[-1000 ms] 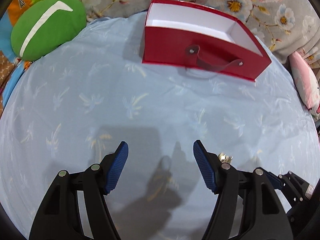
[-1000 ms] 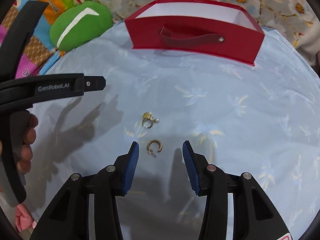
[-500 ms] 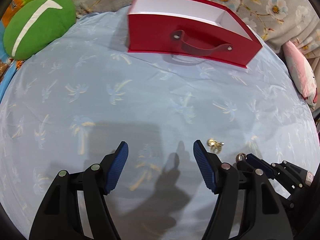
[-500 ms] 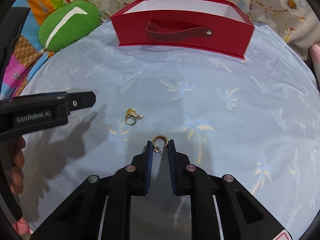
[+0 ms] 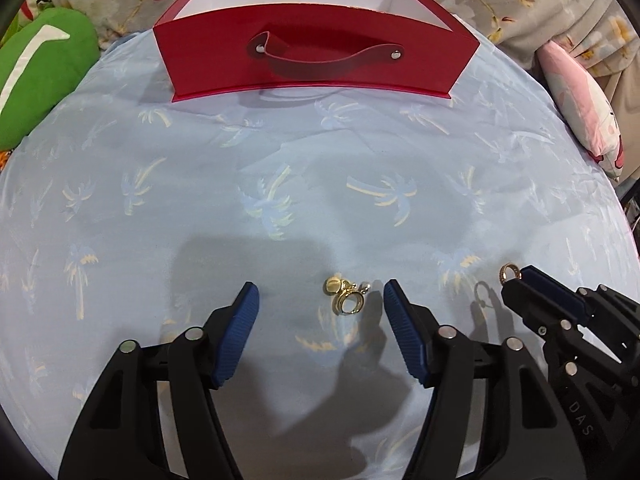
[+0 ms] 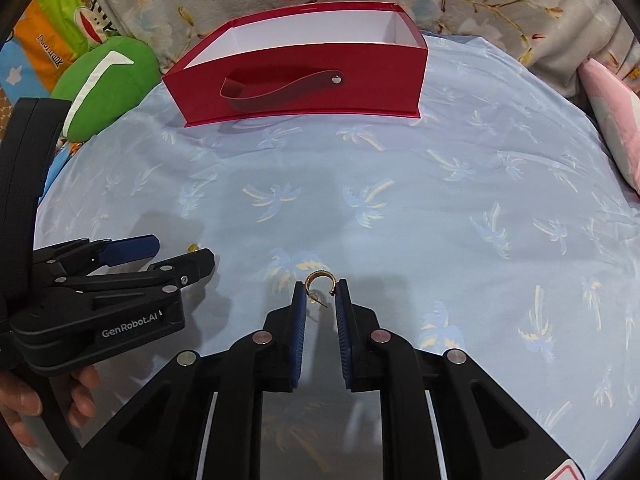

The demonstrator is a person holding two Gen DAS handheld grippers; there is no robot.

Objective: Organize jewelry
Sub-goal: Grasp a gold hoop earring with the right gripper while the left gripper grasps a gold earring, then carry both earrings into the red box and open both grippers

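The left gripper (image 5: 320, 300) is pointed steeply down at the cloth, and its ribbed blue pads (image 5: 240, 336) are seen on both sides of a small gold cluster earring (image 5: 346, 298). Its jaws are closing at this moment, but the pads are still apart from the earring, which lies on the cloth between them. The handle of this gripper is held by a hand (image 6: 24, 404) of which only the fingers are seen, at the lower left edge of the right wrist view.

The right gripper (image 6: 320, 292) is also tilted downward. Its jaws are nearly closed, and a thin gold hoop earring (image 6: 318, 280) is pinched between the pad tips; the open curve of the hoop stands above the tips and a fine pin points inward.

The light blue cloth (image 5: 280, 152) is smooth, slightly wrinkled and printed with pale palm trees. At its far side a red box (image 5: 320, 60) of stiff card is placed, with a white inside and a strap handle (image 5: 328, 58) fixed by two metal rivets. A soft green cushion (image 5: 40, 72) is seen at the far left.
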